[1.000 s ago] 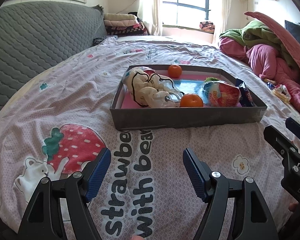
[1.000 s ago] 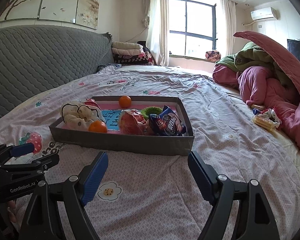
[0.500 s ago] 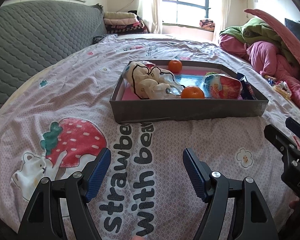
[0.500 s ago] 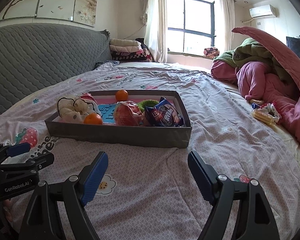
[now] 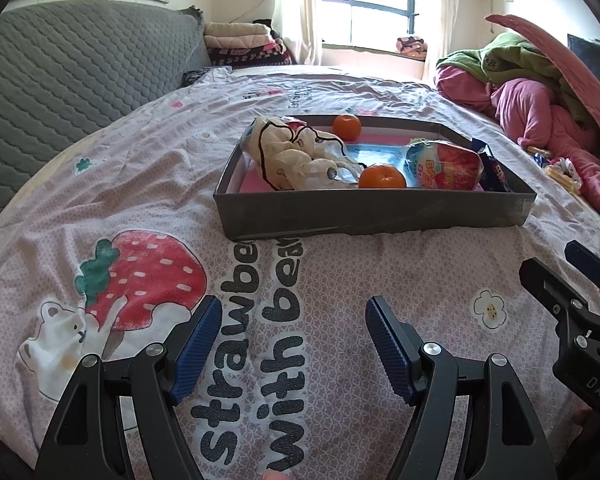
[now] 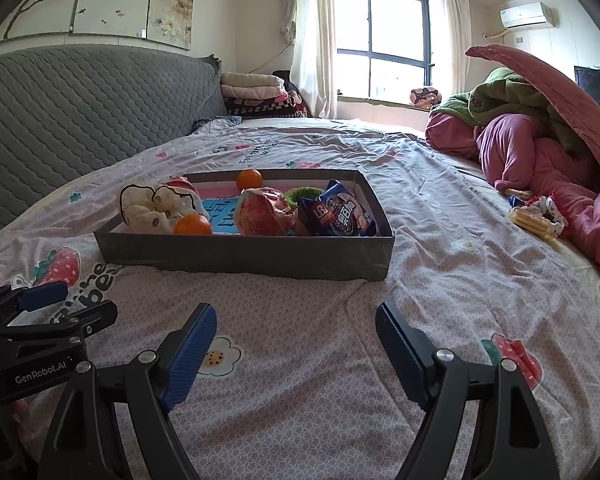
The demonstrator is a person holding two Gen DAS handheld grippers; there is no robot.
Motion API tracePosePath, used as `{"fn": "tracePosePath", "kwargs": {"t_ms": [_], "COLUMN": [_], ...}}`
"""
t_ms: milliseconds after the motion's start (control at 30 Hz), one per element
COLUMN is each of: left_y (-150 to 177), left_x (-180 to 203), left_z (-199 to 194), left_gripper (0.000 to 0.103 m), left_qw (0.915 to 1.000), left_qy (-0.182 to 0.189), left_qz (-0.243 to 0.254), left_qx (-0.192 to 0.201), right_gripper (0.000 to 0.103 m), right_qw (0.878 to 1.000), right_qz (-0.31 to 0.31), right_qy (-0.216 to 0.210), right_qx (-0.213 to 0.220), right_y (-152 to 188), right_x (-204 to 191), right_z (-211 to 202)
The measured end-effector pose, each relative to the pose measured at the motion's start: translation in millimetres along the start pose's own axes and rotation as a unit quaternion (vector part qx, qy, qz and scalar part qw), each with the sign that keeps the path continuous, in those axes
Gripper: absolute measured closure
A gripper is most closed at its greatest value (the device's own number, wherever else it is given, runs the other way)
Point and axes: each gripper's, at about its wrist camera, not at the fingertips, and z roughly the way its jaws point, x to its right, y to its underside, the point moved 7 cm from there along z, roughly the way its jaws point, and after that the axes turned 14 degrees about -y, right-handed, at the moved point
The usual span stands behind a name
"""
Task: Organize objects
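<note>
Both views drawn back slightly from grey tray (image 6: 244, 256) holding oranges, snack bags; left gripper (image 5: 292, 344) and right gripper (image 6: 294, 350) wide open, empty; wrapped snacks (image 6: 538, 216) beside blankets remain unsorted.

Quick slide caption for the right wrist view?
Open right gripper hovers over bedsheet before grey tray of snacks.

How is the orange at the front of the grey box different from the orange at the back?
The front round orange sits by the shallow grey box's near wall, touching the cream bag with black outlines; the back round orange sits by the far wall with bare pink floor beside it. The front one shows a small dark dimple in the left view; the back one does not. Both are round, bright orange and look alike in size.
</note>
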Motion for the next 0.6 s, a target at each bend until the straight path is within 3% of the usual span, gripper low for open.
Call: {"fn": "tracePosePath", "kwargs": {"t_ms": [467,600], "left_y": [2.5,2.2], "left_x": [-2.9,-2.5], "left_z": [7.4,7.9], "left_gripper": [0.028,0.027], "left_qw": [0.9999,1.0], "left_qy": [-0.008,0.005], "left_qz": [0.002,-0.001], "left_qx": [-0.006,-0.005], "right_gripper": [0.022,0.022], "right_qw": [1.0,1.0], "right_qz": [0.001,0.005], "right_qy": [-0.002,-0.001], "right_qx": [-0.009,-0.012], "right_y": [4.8,5.8], "right_x": [-0.2,1.4], "right_z": [3.7,5.4]}}
